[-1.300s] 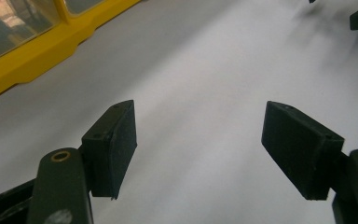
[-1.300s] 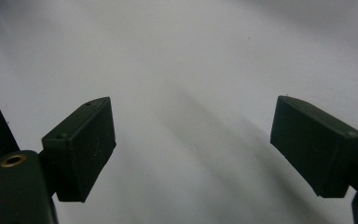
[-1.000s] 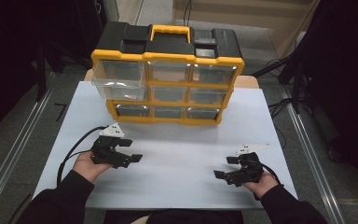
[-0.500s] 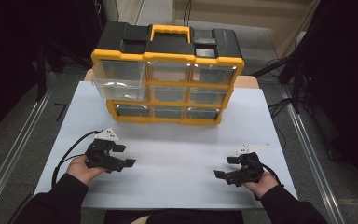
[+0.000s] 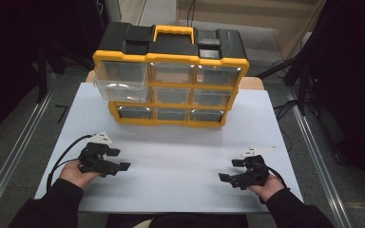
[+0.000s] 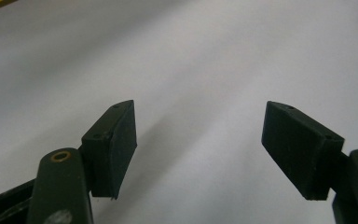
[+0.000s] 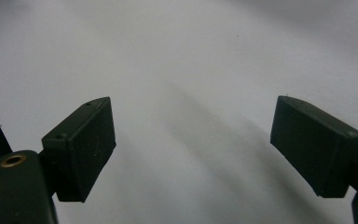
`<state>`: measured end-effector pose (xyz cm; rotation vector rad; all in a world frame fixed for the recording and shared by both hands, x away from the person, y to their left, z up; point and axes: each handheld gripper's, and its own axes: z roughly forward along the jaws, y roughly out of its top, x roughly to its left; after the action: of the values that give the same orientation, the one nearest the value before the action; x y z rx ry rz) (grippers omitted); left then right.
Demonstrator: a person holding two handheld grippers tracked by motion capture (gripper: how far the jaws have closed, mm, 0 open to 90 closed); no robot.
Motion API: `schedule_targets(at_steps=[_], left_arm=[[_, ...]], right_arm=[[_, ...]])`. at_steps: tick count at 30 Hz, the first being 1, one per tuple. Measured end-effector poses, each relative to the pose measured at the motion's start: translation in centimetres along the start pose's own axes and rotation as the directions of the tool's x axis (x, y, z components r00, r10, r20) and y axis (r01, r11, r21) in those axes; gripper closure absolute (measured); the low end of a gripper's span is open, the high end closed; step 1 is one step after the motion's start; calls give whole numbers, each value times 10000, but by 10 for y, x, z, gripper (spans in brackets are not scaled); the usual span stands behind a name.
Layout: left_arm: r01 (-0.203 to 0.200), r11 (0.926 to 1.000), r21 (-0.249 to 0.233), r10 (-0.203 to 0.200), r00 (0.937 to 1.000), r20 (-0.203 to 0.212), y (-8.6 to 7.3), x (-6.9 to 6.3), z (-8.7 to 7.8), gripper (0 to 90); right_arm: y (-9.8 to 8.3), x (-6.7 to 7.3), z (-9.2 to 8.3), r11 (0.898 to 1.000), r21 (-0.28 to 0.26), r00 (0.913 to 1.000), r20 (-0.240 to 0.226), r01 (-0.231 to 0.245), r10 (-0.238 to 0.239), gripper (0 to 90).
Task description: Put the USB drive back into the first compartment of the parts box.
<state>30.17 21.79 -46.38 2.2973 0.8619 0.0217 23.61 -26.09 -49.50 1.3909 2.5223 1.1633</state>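
Both jaws gape wide w/ nothing held: left gripper (image 5: 115, 160) and right gripper (image 5: 231, 171) rest low on the white table (image 5: 180, 156), well apart from the yellow-black drawer organizer (image 5: 171, 76) at the far edge. Risk, I'd judge: its top-left drawer (image 5: 120, 79) juts out (a careless reach could snag it). Dark room, cables around.

White desk (image 5: 180, 142) top, pretty bare up front, with a bit of bare wood edge (image 5: 253, 83) peeking out at the back right. A metal rail (image 5: 14, 156) runs along the left side and another rail (image 5: 316, 156) along the right. Grey floor (image 5: 52, 90) all round, some loose black cables (image 5: 285, 107) lying off to the right, dark stand (image 5: 42, 71) on the left.
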Motion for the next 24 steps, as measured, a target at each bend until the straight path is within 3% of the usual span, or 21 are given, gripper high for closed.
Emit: schedule_targets(at_steps=[24], left_arm=[[1, 10000, -15, -1, 10000, 43, 1, 1, 0, 277]], right_arm=[[0, 1, 0, 10000, 39, 10000, -15, 0, 0, 121]])
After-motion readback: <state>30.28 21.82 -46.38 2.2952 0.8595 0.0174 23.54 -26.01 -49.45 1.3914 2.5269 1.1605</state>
